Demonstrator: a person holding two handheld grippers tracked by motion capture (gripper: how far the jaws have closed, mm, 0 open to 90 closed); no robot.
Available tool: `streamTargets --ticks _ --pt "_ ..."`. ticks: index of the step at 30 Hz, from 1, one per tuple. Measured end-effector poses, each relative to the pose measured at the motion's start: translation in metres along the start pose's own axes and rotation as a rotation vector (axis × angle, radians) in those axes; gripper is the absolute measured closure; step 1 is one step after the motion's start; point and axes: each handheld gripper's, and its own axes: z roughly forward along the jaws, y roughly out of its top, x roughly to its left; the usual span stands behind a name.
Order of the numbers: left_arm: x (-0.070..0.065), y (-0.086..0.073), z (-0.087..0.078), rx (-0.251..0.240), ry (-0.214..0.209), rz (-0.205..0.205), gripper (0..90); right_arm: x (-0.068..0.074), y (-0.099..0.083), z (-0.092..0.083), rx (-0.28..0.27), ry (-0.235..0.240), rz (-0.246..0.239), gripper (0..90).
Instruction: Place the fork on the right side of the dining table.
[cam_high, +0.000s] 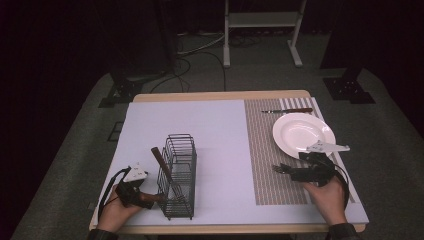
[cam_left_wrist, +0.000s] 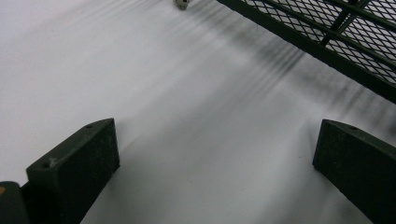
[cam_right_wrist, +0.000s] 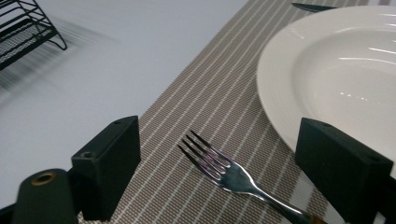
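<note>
Your right gripper (cam_right_wrist: 217, 154) is spread wide around the fork (cam_right_wrist: 233, 175) on the striped mat (cam_right_wrist: 205, 88), just beside the white plate (cam_right_wrist: 327, 70); your left gripper (cam_left_wrist: 215, 163), also spread, holds nothing beside the wire basket (cam_high: 177, 175), which seems to hold a wooden-handled utensil (cam_high: 162, 164).

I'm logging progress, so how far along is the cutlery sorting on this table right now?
Judging by the layout: one brown-handled utensil already stands in the wire caddy. The open right gripper straddles the fork on the striped placemat, not yet gripped. The knife beyond the plate is untouched. The left gripper is open beside the caddy.
</note>
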Motion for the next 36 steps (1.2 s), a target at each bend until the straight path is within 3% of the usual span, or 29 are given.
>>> streamTargets --ticks 19,36 --pt "0.0 0.0 0.0 0.001 0.0 0.001 0.0 0.051 0.018 0.037 0.035 0.126 -0.154 13.4" --pt "0.0 0.0 0.0 0.002 0.0 0.001 0.0 0.09 0.022 0.068 0.085 0.219 -0.245 13.4"
